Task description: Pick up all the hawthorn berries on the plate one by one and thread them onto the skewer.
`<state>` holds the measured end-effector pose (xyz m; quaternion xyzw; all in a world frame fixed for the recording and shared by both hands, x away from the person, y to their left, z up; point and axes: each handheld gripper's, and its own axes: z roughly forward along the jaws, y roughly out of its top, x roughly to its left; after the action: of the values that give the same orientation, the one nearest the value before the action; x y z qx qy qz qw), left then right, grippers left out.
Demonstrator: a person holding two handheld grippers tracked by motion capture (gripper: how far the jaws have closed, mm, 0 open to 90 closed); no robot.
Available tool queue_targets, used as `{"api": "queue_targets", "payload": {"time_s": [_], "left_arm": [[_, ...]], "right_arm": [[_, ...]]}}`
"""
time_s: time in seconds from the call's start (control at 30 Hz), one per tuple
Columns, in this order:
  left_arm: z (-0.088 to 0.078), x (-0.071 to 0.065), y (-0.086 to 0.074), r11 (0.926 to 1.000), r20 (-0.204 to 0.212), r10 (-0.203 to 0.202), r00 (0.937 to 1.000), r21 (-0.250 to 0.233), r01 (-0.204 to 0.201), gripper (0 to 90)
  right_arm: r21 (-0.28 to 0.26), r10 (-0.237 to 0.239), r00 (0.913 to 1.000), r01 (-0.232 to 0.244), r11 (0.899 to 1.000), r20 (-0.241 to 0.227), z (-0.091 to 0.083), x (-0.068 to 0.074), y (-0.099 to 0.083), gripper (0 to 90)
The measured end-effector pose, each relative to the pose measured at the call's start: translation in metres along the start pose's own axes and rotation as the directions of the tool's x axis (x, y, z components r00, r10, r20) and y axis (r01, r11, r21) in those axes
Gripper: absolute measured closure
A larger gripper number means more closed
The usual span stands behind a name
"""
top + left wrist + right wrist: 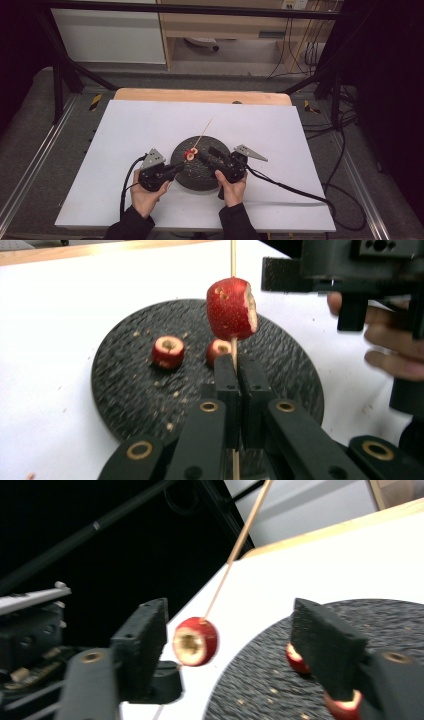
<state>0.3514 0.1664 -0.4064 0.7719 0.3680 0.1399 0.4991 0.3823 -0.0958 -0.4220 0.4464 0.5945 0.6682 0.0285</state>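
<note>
A thin wooden skewer (233, 257) runs through a red fruit piece (231, 309) with a cored, pale cut face. My left gripper (235, 371) is shut on the skewer just below that piece, holding it over a round black plate (125, 380). In the high view the skewered piece (190, 154) hangs above the plate's far left rim (176, 150). My right gripper (230, 630) is open, its jaws standing wide on either side of the fruit piece (195, 641) without touching it. Two more red pieces (168, 352) (218, 349) lie on the plate.
The plate sits on a white sheet (140, 130) over a wooden table (200, 95). Crumbs are scattered on the plate. Cables trail from both grippers toward the table's front and right. A black frame (60, 75) surrounds the table.
</note>
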Motion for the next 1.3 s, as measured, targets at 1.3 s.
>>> {"api": "queue_targets", "payload": {"time_s": [1.3], "left_arm": [[-0.059,0.035,-0.058,0.9963,-0.029,0.007,0.9996,0.085,-0.005,87.9]], "right_arm": [[0.768,-0.454,0.8897,0.259,0.585,0.046,0.06,-0.017,0.042,19.0]]}}
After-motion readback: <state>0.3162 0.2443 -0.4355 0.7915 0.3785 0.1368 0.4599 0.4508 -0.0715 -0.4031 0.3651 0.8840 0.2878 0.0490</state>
